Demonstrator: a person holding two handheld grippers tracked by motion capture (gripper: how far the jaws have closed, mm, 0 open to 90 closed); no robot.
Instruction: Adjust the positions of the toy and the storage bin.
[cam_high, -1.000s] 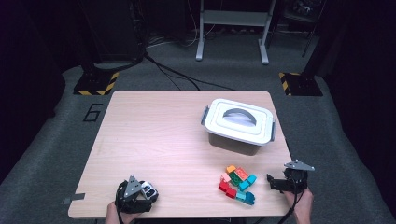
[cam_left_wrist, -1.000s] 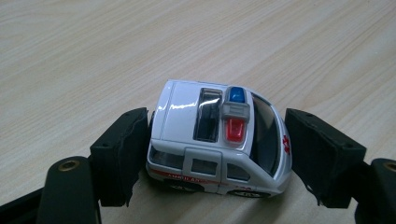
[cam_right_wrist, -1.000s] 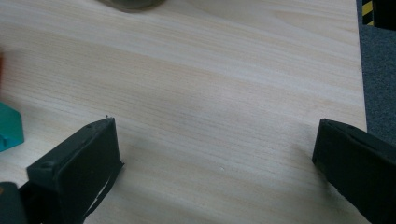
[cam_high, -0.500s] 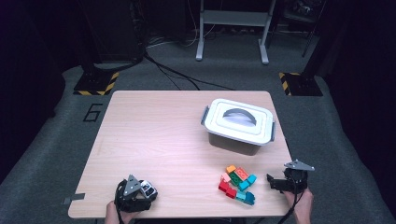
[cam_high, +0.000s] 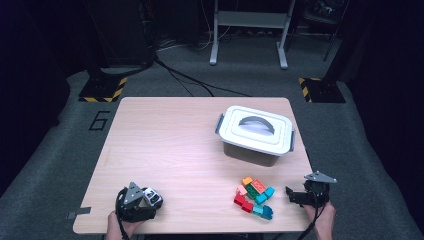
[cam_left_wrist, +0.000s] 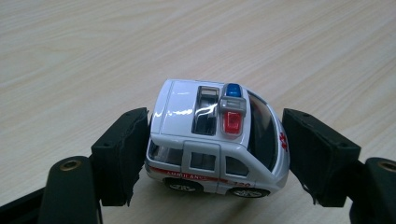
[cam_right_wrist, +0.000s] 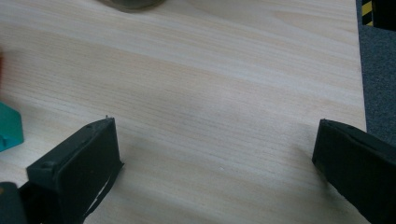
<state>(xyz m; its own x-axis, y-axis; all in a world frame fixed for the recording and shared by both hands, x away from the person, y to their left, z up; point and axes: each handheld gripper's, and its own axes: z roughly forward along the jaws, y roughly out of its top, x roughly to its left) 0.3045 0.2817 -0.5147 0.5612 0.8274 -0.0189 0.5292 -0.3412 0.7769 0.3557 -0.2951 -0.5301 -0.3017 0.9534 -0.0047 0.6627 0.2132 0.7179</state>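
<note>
**Mia:** Left gripper view first! A little white toy ambulance car (cam_left_wrist: 215, 140) with a blue and red light on its roof sits right between the two black jaws. It stands on its wheels on the light wooden table (cam_left_wrist: 93, 46).

**Tom:** Are the jaws squeezing it?

**Mia:** The jaw at the back of the car touches it. The jaw at the front looks very close to the glass, touching or almost touching. I think the left gripper (cam_left_wrist: 215, 154) is pinching the car, not very hard.

**Tom:** In the high view I see the left gripper (cam_high: 150, 197) near the edge of the table, with the car (cam_high: 151, 196) at its tip and a hand (cam_high: 120, 227) behind it.

**Mia:** What about the other one?

**Tom:** The right gripper (cam_right_wrist: 215, 154) has its jaws spread wide. Only bare table lies between them. A bit of a teal plastic block (cam_right_wrist: 9, 126) peeks in just past its left jaw.

**Mia:** In the high view, a small heap of bright plastic blocks (cam_high: 254, 196) lies just beside the right gripper (cam_high: 295, 196). Farther beyond the jaws stands a grey box with a white lid and handle (cam_high: 255, 135).
</note>
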